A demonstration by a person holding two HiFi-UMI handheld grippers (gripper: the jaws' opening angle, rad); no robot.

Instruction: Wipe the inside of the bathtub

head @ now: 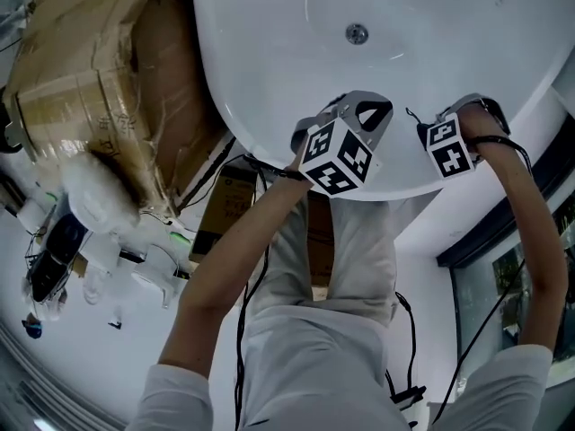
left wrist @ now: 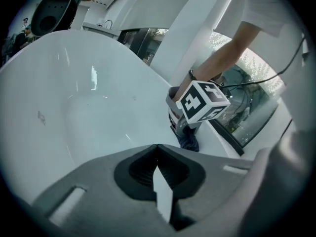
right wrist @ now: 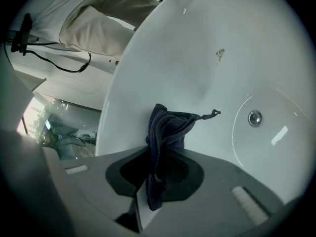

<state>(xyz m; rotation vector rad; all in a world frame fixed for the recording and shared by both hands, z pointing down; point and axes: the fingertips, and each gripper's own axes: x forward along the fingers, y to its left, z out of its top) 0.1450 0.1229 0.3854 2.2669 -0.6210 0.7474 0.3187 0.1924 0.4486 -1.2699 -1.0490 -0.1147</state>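
I am leaning over the glossy white oval bathtub [head: 431, 79]; I am judging the wiping barely begun, most of its inside remaining. My left tongs [left wrist: 157, 157] are pressed together, empty, at its near rim. My right tongs [right wrist: 148, 154] are pinching the dark blue ribbed cloth [right wrist: 165, 127] against its near inner wall.

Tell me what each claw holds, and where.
The right claw is shut on the cloth, pinching it mid-length; a bunch sticks out past the tips. The left claw is shut, empty.
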